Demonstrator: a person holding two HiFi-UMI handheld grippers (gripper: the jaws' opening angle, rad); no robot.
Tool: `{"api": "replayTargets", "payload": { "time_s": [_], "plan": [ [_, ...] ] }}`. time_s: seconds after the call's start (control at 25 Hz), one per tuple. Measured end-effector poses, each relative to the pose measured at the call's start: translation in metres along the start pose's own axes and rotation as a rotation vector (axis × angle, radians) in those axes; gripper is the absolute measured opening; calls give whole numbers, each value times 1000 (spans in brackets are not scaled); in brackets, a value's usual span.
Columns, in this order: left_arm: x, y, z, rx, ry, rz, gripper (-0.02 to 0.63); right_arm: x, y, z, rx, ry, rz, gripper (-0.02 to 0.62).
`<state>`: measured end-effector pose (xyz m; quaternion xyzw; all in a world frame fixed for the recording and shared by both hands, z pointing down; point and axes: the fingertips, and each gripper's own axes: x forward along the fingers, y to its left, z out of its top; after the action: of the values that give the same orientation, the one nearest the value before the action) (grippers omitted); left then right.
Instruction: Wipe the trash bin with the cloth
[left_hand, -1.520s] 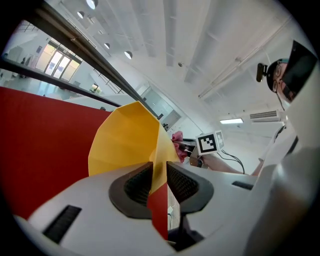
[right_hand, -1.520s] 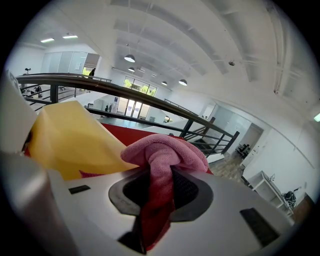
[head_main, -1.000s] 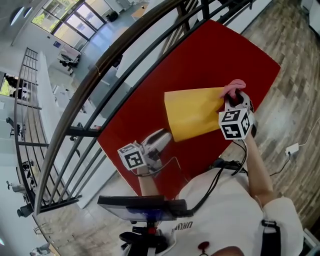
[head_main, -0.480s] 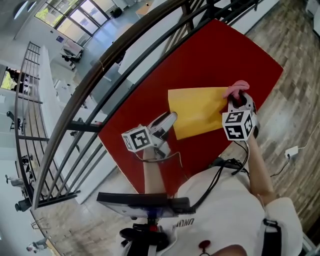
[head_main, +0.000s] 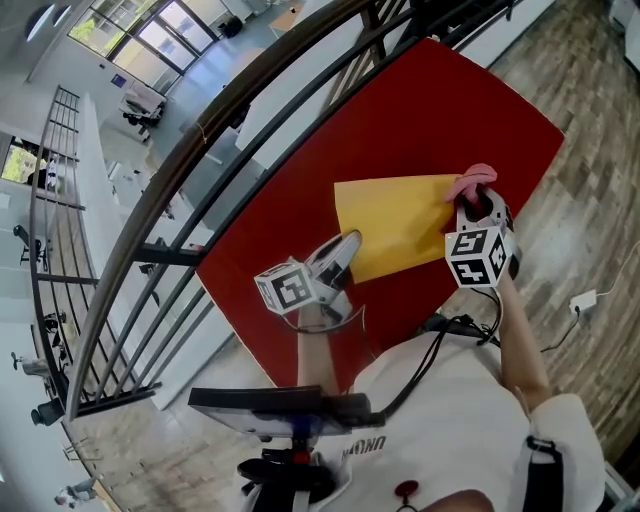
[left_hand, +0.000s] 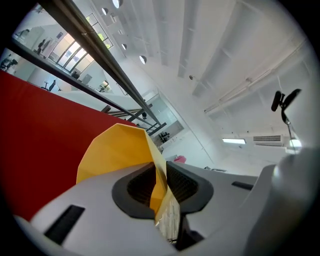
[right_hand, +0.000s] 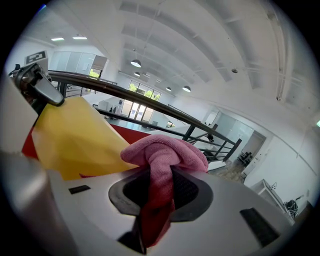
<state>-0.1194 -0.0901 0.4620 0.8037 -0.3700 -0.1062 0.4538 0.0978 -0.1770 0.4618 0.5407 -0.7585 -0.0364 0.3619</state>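
Observation:
A yellow trash bin (head_main: 395, 228) lies on its side on the red table (head_main: 400, 110). My left gripper (head_main: 345, 250) is at the bin's left rim. In the left gripper view the thin yellow bin wall (left_hand: 120, 150) runs between the jaws of my left gripper (left_hand: 159, 174), which have just been closing and now press on it. At the bin's right end, my right gripper (head_main: 478, 205) is shut on a bunched pink cloth (head_main: 470, 181). The cloth (right_hand: 165, 150) bulges out of the right gripper (right_hand: 160, 182) next to the bin (right_hand: 75, 137).
A dark metal railing (head_main: 210, 130) runs along the table's far side, with an open hall below it. Wooden floor (head_main: 580, 200) lies to the right. A cable and plug (head_main: 580, 298) lie on the floor near my right arm.
My left gripper has moved right to the bin's rim and closed on the yellow wall. The right gripper with the cloth has stayed put.

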Motion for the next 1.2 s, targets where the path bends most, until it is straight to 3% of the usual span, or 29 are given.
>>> {"api": "replayTargets", "payload": {
  "time_s": [0.16,0.32,0.64,0.96,1.08,1.2],
  "plan": [
    [0,-7,-5,-16,1,-22,63,-6,-1,13,1,-10,14,91],
    [-3,-19,-16,11,24,-38,60,-27,6,64,13,-135,46,91],
    [-7,-23,-40,53,68,-60,51,-43,79,147,-67,-313,221,91],
    [-8,-28,-48,87,67,-76,51,-41,154,161,-184,-321,389,91],
    [-10,-27,-52,100,72,-79,51,-32,177,148,-252,-275,420,91],
    [-9,-28,-52,98,76,-72,49,-27,181,142,-253,-264,430,91]
  ]
}}
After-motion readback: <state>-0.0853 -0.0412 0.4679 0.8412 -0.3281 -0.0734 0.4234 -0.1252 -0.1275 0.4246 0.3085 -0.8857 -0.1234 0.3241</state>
